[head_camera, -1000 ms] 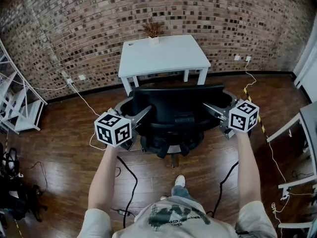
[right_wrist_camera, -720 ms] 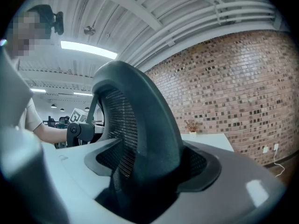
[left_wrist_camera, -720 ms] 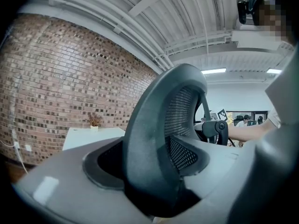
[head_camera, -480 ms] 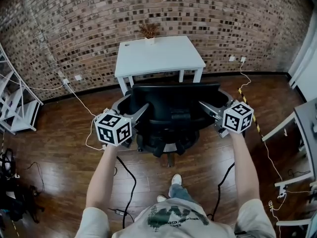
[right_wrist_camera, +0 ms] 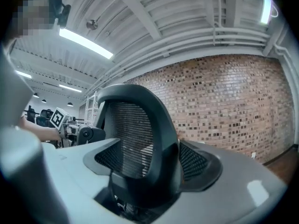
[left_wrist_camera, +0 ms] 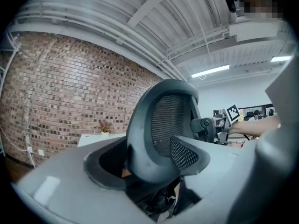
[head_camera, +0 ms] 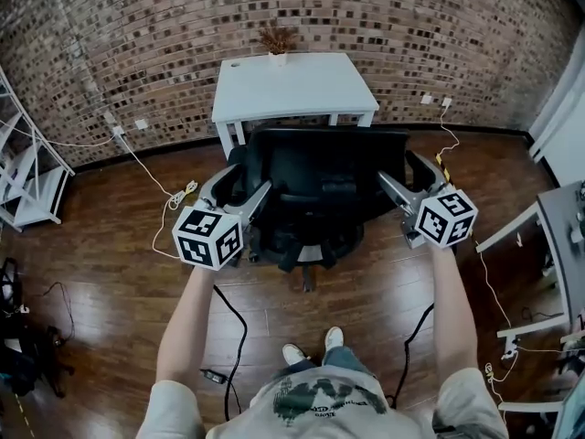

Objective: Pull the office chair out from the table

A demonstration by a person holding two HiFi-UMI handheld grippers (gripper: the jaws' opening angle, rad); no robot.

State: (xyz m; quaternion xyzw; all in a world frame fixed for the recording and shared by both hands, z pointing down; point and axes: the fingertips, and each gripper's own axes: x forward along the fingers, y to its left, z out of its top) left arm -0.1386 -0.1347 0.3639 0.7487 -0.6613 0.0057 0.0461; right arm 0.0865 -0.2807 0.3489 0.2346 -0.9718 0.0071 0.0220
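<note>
The black office chair (head_camera: 311, 190) stands just in front of the white table (head_camera: 292, 90), its back toward me. My left gripper (head_camera: 245, 183) clasps the left edge of the chair back, and my right gripper (head_camera: 398, 167) clasps the right edge. In the left gripper view the mesh chair back (left_wrist_camera: 163, 120) fills the gap of the left gripper (left_wrist_camera: 149, 157), its frame against both pads. The right gripper (right_wrist_camera: 149, 162) likewise has the chair back (right_wrist_camera: 131, 134) between its pads. Its jaws have just been opening a little, with the frame still touching both.
A small potted plant (head_camera: 274, 39) stands at the table's far edge against the brick wall. Cables (head_camera: 233, 318) trail over the wooden floor by my shoes (head_camera: 311, 346). A white shelf (head_camera: 37, 190) stands at the left, another desk (head_camera: 558, 236) at the right.
The person has stepped back, and both shoes show now. Both grippers have come a little toward me, with the chair back still between their jaws.
</note>
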